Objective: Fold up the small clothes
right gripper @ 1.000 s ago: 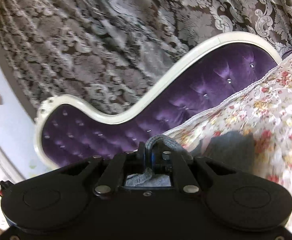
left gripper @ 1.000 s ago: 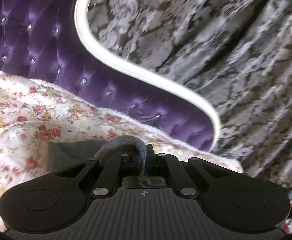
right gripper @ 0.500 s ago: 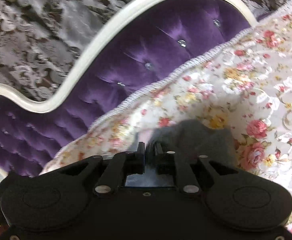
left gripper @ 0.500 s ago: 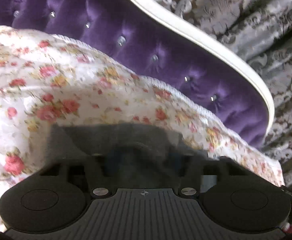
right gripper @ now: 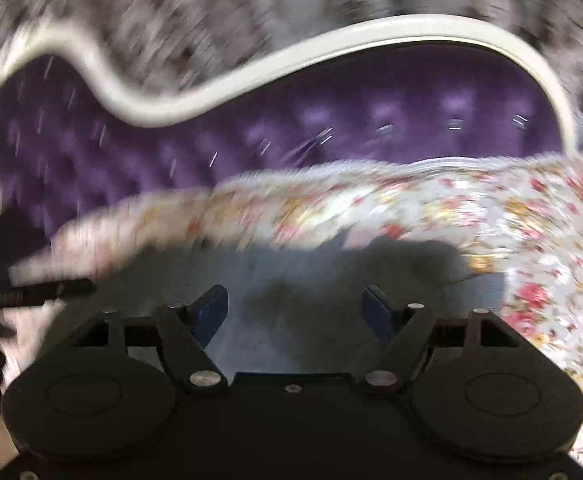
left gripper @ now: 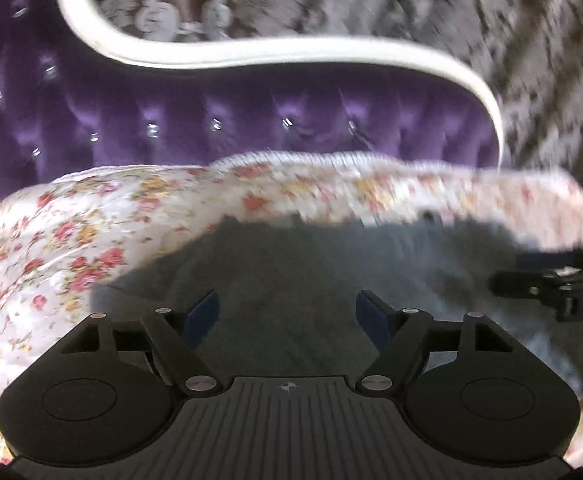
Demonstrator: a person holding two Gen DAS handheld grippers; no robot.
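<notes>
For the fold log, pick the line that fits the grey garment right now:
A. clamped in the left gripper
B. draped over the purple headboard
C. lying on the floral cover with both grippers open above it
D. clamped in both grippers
C: the grey garment lies on the floral cover; the left gripper and right gripper both stand open, having just opened, pads clear of the cloth.

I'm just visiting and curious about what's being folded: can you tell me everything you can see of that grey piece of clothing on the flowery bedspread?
The grey garment is a small, soft, plain dark-grey piece, apparently knit or fleece. It lies spread fairly flat on the floral bedspread, below the purple tufted headboard. Blur hides any seams or shape details. The left gripper and right gripper are over it side by side; their jaws have just been opening, with the blue pads clear of the cloth, so neither grips it.
</notes>
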